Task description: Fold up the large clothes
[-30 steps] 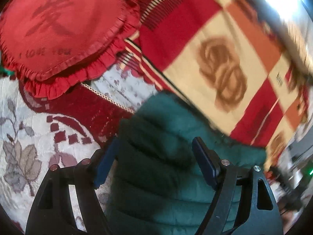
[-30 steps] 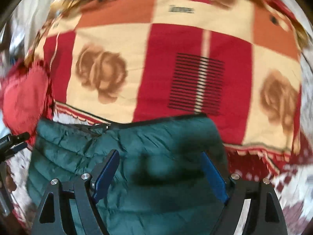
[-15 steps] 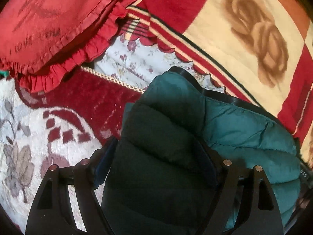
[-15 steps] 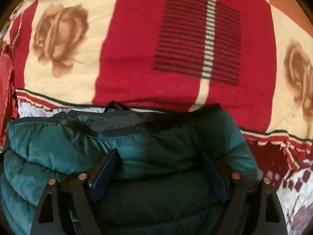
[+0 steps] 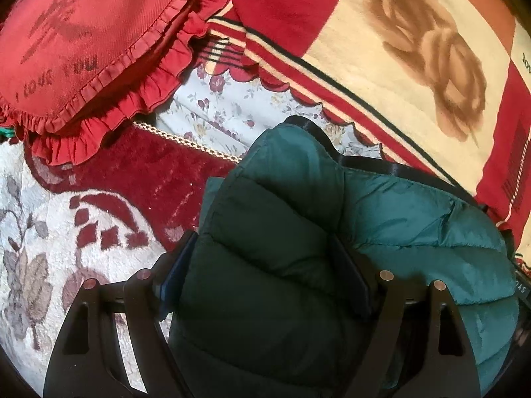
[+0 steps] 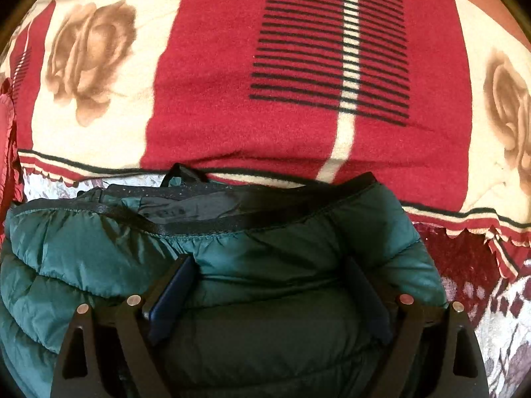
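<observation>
Closest to me in the left wrist view, my left gripper has its jaws spread wide around a thick fold of the green quilted jacket. The padding fills the whole gap and bulges against both pads, so I read this as a grasp on the jacket. The part between the jaws lies in shadow; the brighter part spreads away to the right of it.

In the right wrist view my right gripper also straddles the jacket. Its jaws have just been opening, with the jacket between them. The blue face of one pad shows bare beside the fabric, so here I read the hold as released.

The jacket lies bunched in a low heap under both grippers. Its black elastic edge runs across the far side, and a small black loop stands up from it.

To the left of the jacket, under its near part, is a plush rug in white and dark red with leaf shapes. Just beyond that a pale flowered sheet shows in a narrow strip, touching the jacket's far edge.

Farther off, a red and cream blanket with brown roses and a block of black stripes fills the background; the jacket's far edge meets its scalloped border. At the far left a red frilled heart cushion with dark lettering rests over the rug and sheet, well apart from the jacket
</observation>
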Available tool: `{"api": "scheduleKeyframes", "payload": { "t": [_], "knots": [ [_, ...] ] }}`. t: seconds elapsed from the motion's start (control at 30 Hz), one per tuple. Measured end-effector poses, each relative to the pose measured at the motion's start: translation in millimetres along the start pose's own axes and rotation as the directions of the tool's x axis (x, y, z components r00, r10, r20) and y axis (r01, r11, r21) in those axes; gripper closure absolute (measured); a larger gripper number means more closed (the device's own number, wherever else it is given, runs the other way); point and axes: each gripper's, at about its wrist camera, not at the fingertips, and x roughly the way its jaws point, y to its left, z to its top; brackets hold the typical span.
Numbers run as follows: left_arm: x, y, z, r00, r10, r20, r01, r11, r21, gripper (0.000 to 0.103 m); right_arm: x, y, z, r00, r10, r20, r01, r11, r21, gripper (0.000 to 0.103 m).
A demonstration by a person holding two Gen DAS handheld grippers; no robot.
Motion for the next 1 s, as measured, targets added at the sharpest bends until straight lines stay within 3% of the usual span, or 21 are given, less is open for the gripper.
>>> {"api": "scheduleKeyframes", "payload": {
  "t": [0.17, 0.3, 0.4, 0.53, 0.73, 1.0],
  "knots": [
    [3.3, -3.0, -2.6, 1.0, 0.018, 0.004, -0.018, 1.0, 0.007, 0.019, -27.0, 11.6, 0.5, 1.0, -0.024, 0.004, 0.024, 1.0, 0.007, 0.013],
    [5.6, -1.4, -3.9, 1.0, 0.016, 0.004, -0.016, 1.0, -0.003, 0.019, -73.3, 16.2, -14.2, 0.996, 0.073, 0.056, -0.077, 0.994, 0.078, 0.013],
    [5.0, -1.1, -4.0, 1.0, 0.022, 0.007, -0.022, 1.0, -0.001, 0.019, -95.5, 22.7, -31.5, 0.99, 0.13, 0.057, -0.132, 0.99, 0.037, 0.013],
    [2.8, -3.2, -4.6, 0.999, 0.041, 0.017, -0.041, 0.999, 0.006, 0.018, -96.3, 26.4, -49.8, 0.996, 0.058, 0.065, -0.054, 0.997, -0.061, 0.013],
    [0.4, -4.7, -4.9, 0.998, 0.05, 0.024, -0.051, 0.999, 0.012, 0.018, -61.6, 8.5, -57.4, 0.996, -0.051, 0.078, 0.055, 0.997, -0.057, 0.011],
    [-6.3, -3.2, -3.7, 0.999, 0.053, 0.007, -0.053, 0.999, 0.007, 0.018, -96.2, -8.2, -57.9, 0.996, 0.002, 0.086, -0.005, 0.999, 0.044, 0.011]
  ]
}}
